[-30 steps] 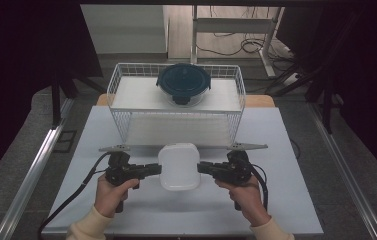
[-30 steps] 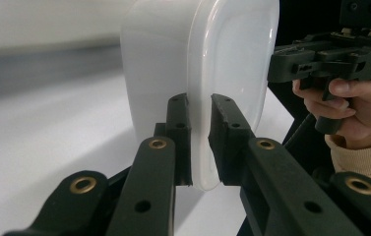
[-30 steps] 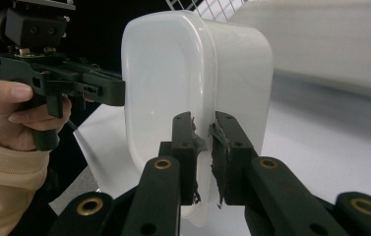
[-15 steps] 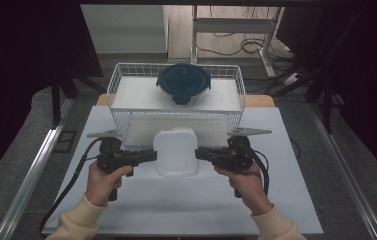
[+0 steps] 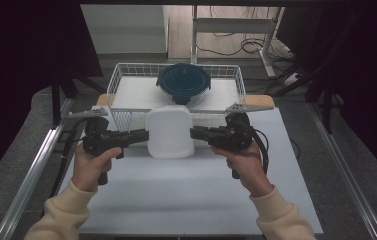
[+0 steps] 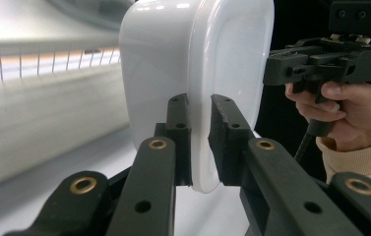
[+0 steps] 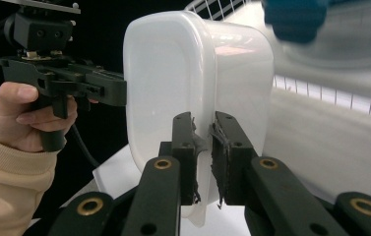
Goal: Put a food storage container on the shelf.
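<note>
No brand, label or legible writing found on any item. One white container (image 5: 170, 132) is held clear of the table (image 5: 186, 200), just near of the wire basket (image 5: 121, 82). Left gripper (image 5: 143, 136) clamps its left rim; right gripper (image 5: 195, 132) clamps its right rim. One dark blue lidded bowl (image 5: 183, 82) sits in the basket.

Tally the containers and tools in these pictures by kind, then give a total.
White tub: 1
Dark blue lidded bowl: 1
Wire basket: 1
Claws, the left claw and the right claw, each shut on the tub's rim: 2
Total: 5
</note>
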`<state>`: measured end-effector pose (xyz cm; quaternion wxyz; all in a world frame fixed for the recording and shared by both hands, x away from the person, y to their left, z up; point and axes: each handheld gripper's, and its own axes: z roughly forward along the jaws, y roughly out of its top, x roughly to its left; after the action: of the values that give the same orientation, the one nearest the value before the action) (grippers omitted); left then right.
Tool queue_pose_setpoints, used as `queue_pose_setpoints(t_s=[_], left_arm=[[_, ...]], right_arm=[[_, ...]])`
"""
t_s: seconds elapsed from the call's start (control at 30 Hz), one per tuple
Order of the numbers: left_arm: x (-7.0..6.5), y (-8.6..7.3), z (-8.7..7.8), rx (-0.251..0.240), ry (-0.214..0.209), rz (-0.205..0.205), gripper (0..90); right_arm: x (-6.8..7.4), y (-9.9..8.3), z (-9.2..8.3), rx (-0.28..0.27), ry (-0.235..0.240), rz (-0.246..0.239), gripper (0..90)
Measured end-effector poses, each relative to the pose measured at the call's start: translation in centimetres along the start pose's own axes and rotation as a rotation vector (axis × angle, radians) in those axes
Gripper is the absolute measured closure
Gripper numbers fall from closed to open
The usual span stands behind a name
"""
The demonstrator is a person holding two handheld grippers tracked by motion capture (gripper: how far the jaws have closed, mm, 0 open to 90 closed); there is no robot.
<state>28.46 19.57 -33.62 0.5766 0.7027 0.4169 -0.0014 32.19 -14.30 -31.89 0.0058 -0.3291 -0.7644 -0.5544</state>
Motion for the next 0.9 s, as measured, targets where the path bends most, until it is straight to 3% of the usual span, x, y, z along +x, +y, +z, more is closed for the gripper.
queue_pose_setpoints(t_s=[0.17, 0.47, 0.9], left_arm=[[-0.3, 1.8, -0.8, -0.016, 0.01, 0.022, 79.8], [-0.5, 5.1, -1.2, -0.027, 0.017, 0.037, 79.8], [0.8, 10.7, 0.3, -0.012, -0.008, 0.043, 79.5]], right_arm=[[0.4, 1.9, 0.0, -0.018, 0.001, -0.024, 80.1], [0.1, 4.9, 0.0, -0.034, 0.015, -0.02, 80.1], [-1.1, 9.4, -0.7, -0.052, -0.013, -0.023, 80.2]])
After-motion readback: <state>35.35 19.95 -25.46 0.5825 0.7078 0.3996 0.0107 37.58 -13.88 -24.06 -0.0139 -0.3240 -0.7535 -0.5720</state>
